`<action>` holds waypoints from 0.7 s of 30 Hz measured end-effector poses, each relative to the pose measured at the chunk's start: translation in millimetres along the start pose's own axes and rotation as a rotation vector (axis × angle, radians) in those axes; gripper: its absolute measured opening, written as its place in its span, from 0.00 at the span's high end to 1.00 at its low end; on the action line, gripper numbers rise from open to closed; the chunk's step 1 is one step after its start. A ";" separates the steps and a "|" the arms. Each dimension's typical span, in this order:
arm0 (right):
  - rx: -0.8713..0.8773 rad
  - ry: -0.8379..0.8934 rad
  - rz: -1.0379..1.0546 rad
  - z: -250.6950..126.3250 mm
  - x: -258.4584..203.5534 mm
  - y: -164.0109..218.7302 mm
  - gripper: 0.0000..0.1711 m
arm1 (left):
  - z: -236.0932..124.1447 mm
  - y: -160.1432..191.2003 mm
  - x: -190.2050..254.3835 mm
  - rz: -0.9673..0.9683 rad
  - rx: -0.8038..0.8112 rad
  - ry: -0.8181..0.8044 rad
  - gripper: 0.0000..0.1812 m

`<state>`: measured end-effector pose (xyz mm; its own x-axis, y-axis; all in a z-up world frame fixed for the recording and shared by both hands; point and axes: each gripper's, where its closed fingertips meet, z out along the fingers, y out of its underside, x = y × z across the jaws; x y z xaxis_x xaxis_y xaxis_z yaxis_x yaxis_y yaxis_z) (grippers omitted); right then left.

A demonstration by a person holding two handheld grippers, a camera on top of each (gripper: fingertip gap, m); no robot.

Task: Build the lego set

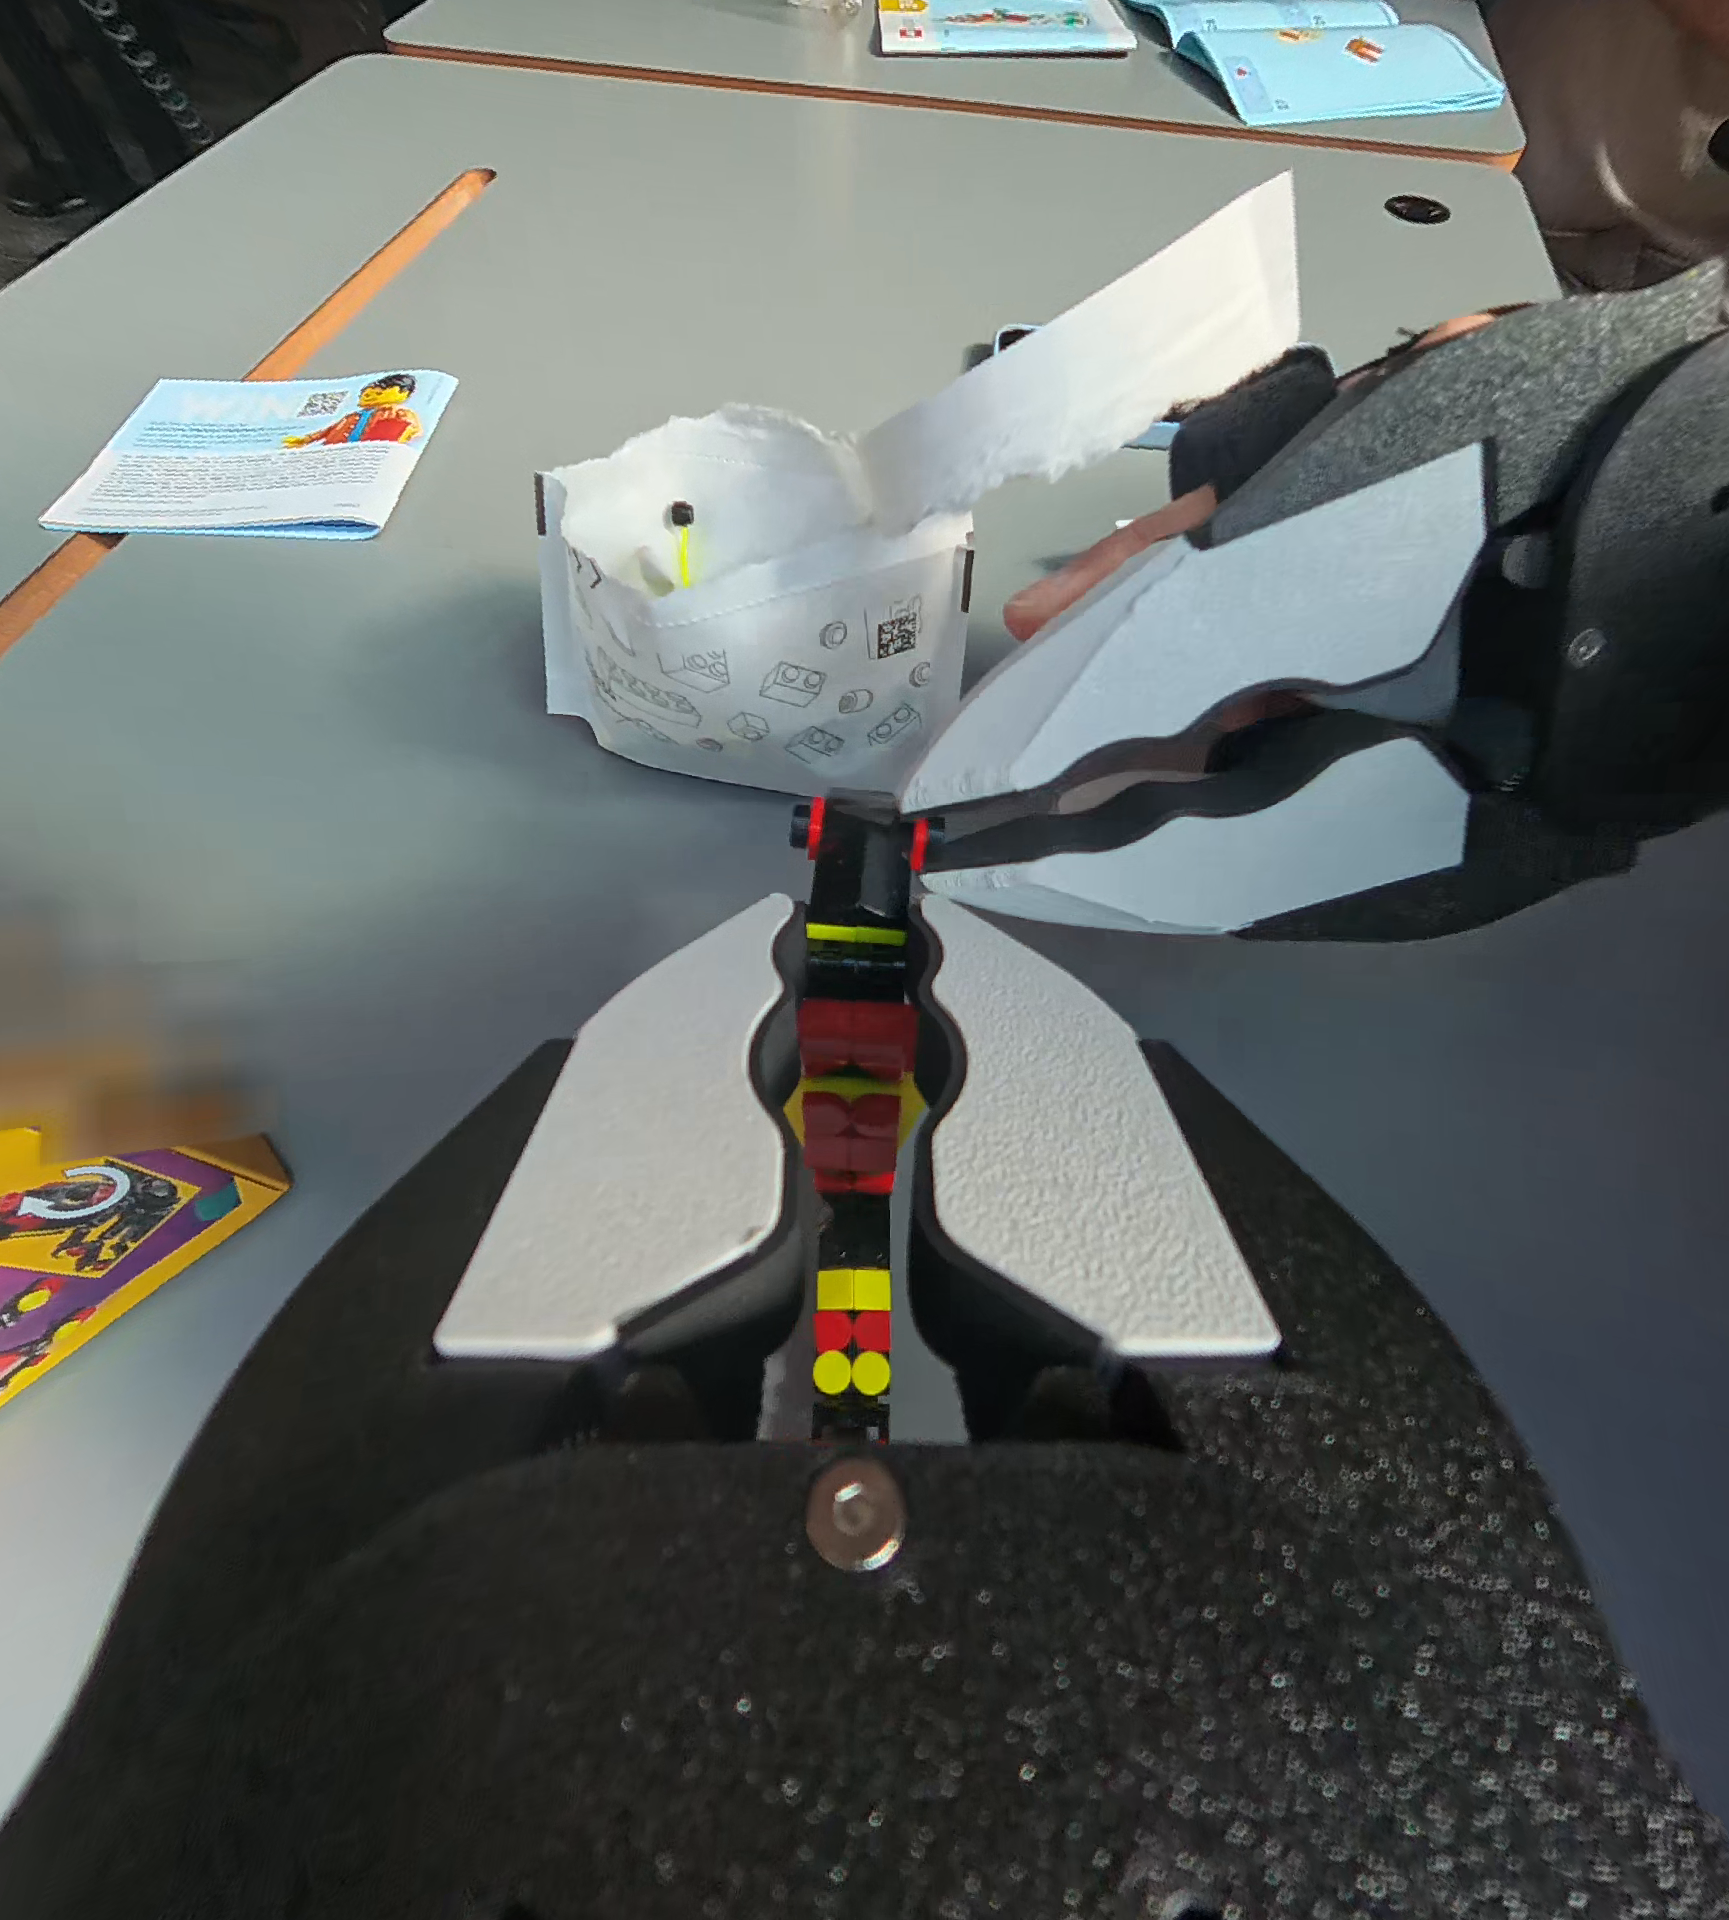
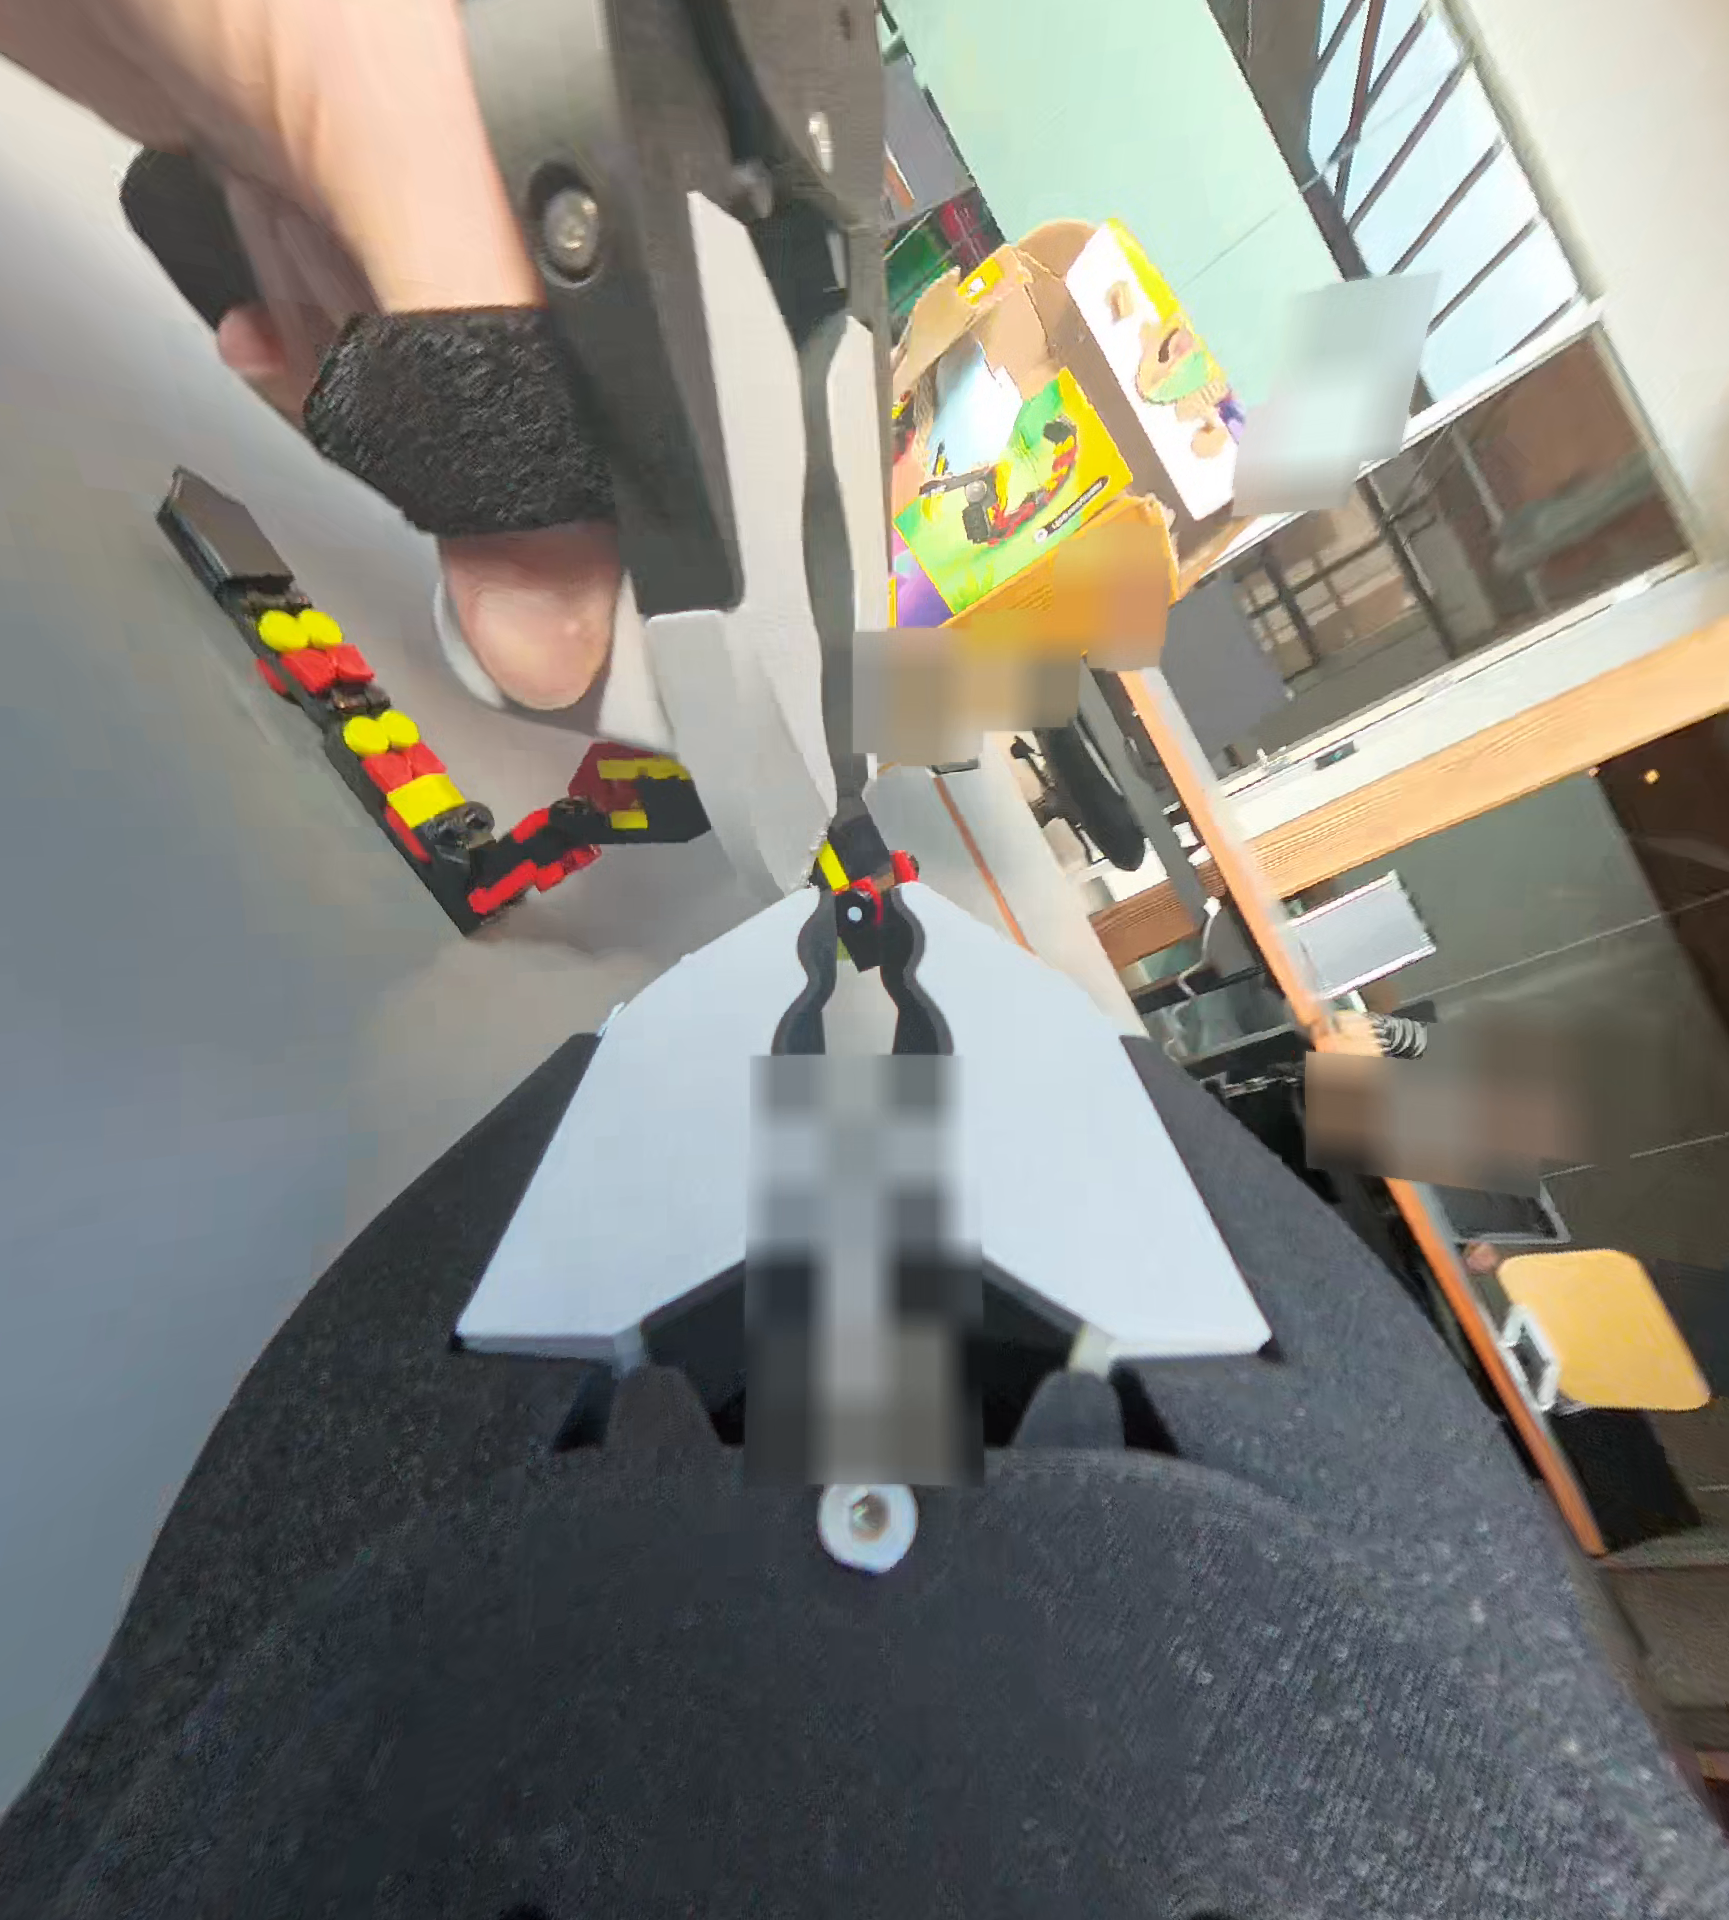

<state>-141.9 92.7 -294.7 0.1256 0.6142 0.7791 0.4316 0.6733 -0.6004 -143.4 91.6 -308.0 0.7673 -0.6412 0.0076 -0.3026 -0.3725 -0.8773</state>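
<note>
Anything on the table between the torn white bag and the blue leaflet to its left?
No. In the left wrist view, only bare grey table lies between the bag and the leaflet.

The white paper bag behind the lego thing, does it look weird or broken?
Yes. The white paper bag is ripped open, with a ragged top edge and a long torn flap sticking up to the right.

Both hand-held grippers [image 1: 855,914] [image 2: 855,914] clamped, tips meeting.
</note>
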 end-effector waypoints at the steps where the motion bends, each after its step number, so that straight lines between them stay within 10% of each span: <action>1: -0.007 -0.003 0.053 0.8 1.5 0.8 0.95 | 1.0 -0.7 -1.3 -0.003 0.005 -0.009 0.91; 21: -0.037 -0.121 0.726 3.4 8.5 3.6 0.96 | 3.2 -9.3 -8.4 0.003 0.113 -0.198 0.91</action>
<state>-142.3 101.7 -290.8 0.2927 0.9425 0.1610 0.3077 0.0665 -0.9492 -145.3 102.6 -301.5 0.8659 -0.4937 -0.0802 -0.2489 -0.2863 -0.9252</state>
